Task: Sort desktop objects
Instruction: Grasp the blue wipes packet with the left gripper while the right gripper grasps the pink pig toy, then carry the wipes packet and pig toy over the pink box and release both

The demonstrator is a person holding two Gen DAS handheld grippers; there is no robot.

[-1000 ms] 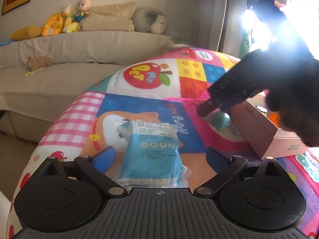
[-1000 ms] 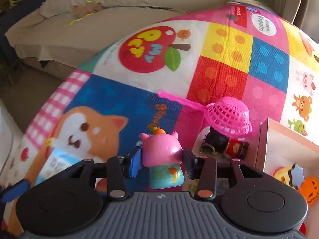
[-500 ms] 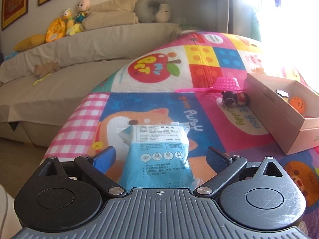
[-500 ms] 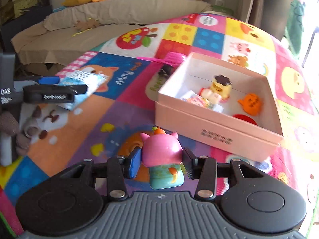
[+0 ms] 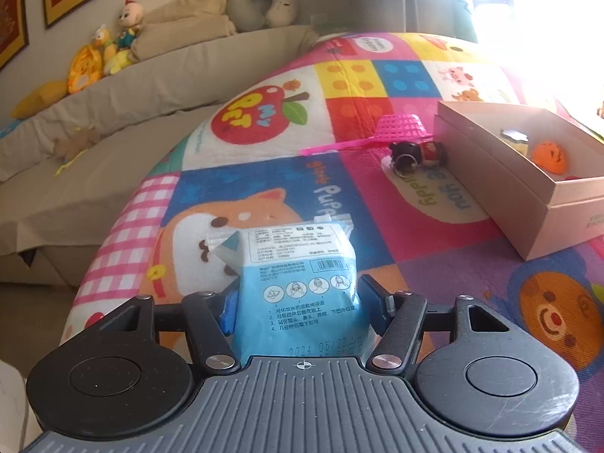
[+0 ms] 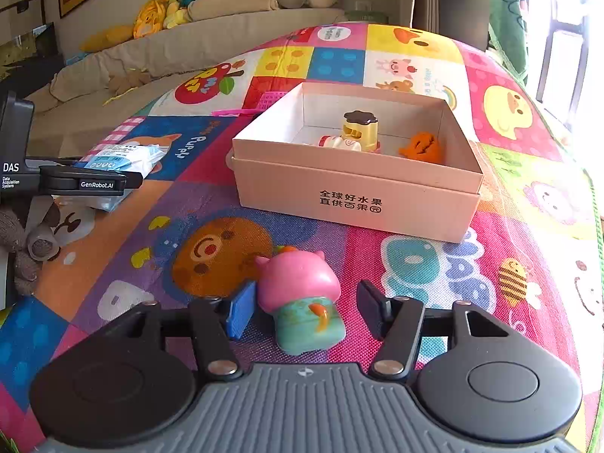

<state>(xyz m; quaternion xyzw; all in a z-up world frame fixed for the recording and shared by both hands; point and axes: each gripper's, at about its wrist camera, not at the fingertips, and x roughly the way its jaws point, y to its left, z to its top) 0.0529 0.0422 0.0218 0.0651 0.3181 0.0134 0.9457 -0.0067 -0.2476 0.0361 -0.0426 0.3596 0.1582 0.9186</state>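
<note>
Left wrist: fingers (image 5: 368,298) pinch blue packet (image 5: 302,283).

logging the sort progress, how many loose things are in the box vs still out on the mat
In the box: 3 (yellow toy, white toy, orange pumpkin)
On the mat: 4 (pink pig toy, blue packet, pink strainer, dark figurine)
Total: 7

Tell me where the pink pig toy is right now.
In the right wrist view, the pink plastic pig toy lies on the colourful play mat, between the open fingers of the right tool, short of the pale cardboard box.
</note>
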